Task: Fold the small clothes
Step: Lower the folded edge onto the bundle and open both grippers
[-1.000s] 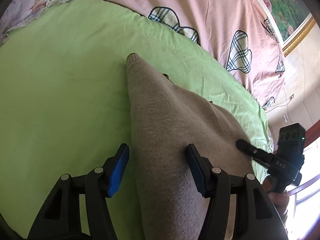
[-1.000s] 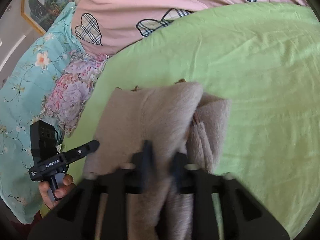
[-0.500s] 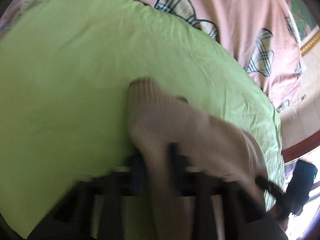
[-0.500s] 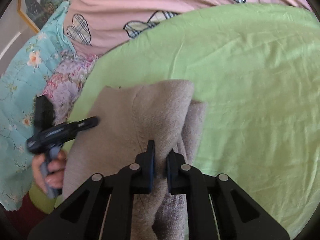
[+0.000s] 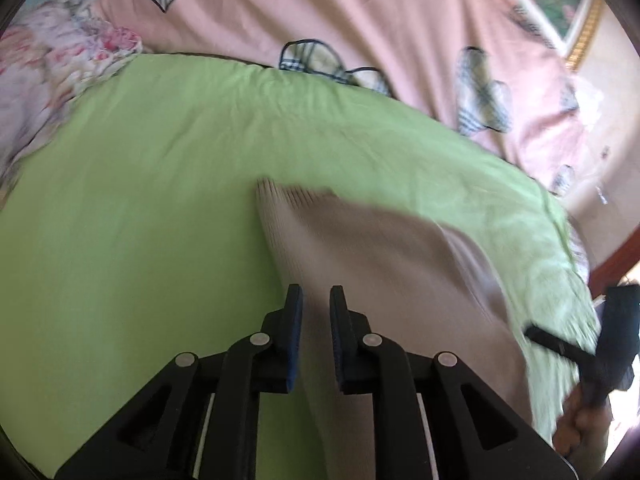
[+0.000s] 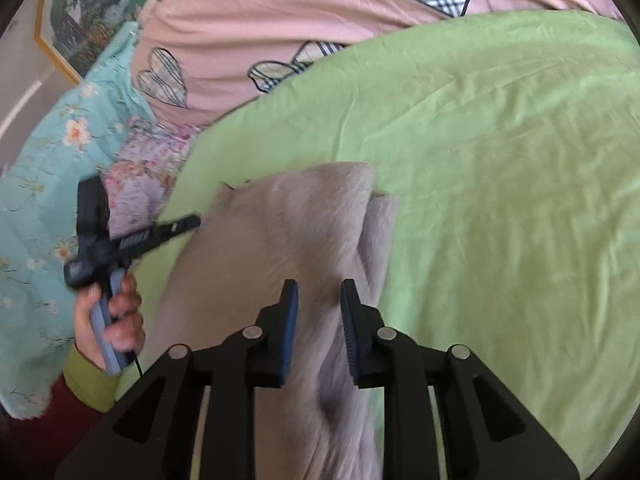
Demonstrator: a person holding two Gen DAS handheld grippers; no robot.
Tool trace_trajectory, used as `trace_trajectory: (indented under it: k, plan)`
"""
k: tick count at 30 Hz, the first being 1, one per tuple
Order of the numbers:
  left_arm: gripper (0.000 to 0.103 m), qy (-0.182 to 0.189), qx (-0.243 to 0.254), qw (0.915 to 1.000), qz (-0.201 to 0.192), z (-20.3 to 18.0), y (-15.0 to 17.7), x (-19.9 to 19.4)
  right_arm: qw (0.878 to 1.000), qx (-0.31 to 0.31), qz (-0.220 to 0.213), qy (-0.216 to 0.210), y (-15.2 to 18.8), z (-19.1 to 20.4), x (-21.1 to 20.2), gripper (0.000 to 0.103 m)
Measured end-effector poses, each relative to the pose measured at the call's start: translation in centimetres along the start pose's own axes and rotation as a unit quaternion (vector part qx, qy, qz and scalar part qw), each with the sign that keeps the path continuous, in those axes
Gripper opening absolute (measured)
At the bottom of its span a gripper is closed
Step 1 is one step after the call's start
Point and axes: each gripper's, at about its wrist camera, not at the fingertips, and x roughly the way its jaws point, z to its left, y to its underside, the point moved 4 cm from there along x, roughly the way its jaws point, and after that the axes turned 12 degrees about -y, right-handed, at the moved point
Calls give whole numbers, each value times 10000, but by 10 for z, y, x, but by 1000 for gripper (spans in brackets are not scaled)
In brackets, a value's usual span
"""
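A beige knitted garment (image 5: 372, 256) lies partly folded on the green sheet (image 5: 140, 208). My left gripper (image 5: 316, 308) is shut on its left edge near the ribbed cuff (image 5: 280, 194). In the right wrist view the same garment (image 6: 280, 240) shows a folded layer on its right side. My right gripper (image 6: 318, 300) sits over that fold with its jaws slightly parted, cloth between them. The left gripper also shows in the right wrist view (image 6: 188, 224), held in a hand at the garment's left edge. The right gripper shows at the right edge of the left wrist view (image 5: 540, 338).
A pink quilt with plaid hearts (image 5: 360, 24) lies beyond the green sheet. Floral pillows (image 6: 48, 168) sit at the left in the right wrist view. A framed picture (image 6: 80, 20) hangs on the wall. The green sheet (image 6: 500, 180) stretches to the right.
My left gripper closed from wide open onto the garment's edge and lifted it. My right gripper, shut on the fold before, has parted its jaws a little.
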Motion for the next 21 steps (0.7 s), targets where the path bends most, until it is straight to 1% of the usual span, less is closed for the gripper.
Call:
trace_trajectory:
  k: [1, 2, 3, 5, 7, 8, 10, 13, 15, 17, 20, 21]
  plan:
    - [18, 85, 107, 9999, -63, -1, 23, -21, 10000, 31, -26, -30, 5, 2, -5, 29]
    - [21, 83, 191, 9997, -101, -4, 37, -32, 9999, 99, -71, -89, 15, 5, -15, 30]
    - [26, 58, 348, 9992, -194, -6, 62, -52, 9998, 126, -86, -123, 20, 8, -18, 32]
    - [30, 110, 557, 9981, -237, -11, 97, -75, 9995, 171, -144, -242, 40, 14, -32, 38]
    - [30, 87, 853, 9961, -226, -16, 133, -93, 9994, 194, -148, -259, 59, 17, -40, 46]
    - [30, 41, 967, 9950, -229, -18, 147, -99, 9994, 187, -124, -253, 66, 17, -41, 47]
    - [31, 73, 1143, 9932, -199, -21, 169, -103, 9996, 172, -37, -227, 77, 17, -41, 47]
    - [31, -5, 1130, 9936, -86, -25, 186, -94, 9996, 143, 59, -223, 89, 18, -38, 47]
    - [31, -74, 1122, 9936, -91, -29, 184, -84, 9997, 91, 108, -202, 93, 19, -33, 47]
    - [35, -210, 1163, 9928, -172, -33, 181, -78, 9998, 33, 177, -118, 96, 21, -25, 47]
    - [37, -415, 1335, 9899, -258, -39, 183, -73, 9996, -30, 248, -137, 101, 24, -17, 47]
    - [37, -573, 1417, 9878, -298, -41, 186, -71, 9995, -39, 265, -158, 103, 26, -15, 47]
